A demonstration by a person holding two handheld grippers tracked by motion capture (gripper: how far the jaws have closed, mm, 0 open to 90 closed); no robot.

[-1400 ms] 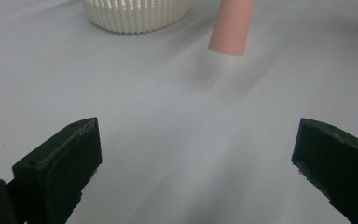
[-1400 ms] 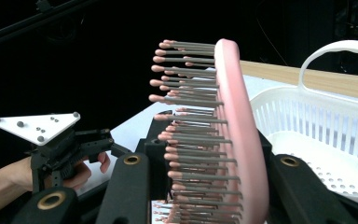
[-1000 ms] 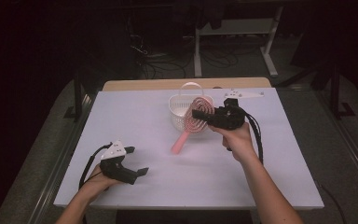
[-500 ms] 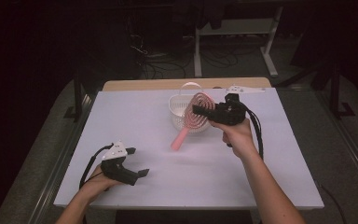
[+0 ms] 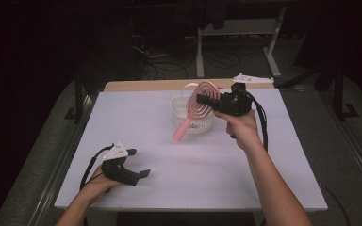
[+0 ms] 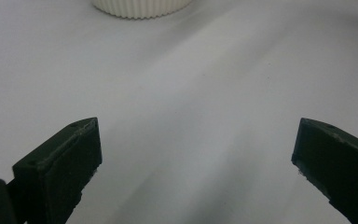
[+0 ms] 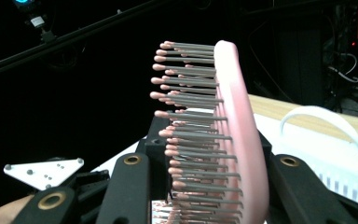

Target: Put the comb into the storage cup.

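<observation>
My right gripper squeezes the pink hairbrush, now lifted higher over the white basket; my left gripper sits open.

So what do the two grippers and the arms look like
Both grippers, left and right, are black with two flat, blocky jaws, brass-coloured screws, a black cable trailing back, and a pale grey three-cornered plate with small dots on top. The forearms are bare, no sleeves.

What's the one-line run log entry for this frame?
right gripper: shut on pink hairbrush, lifted by white basket | left gripper: open, idle on table
</observation>
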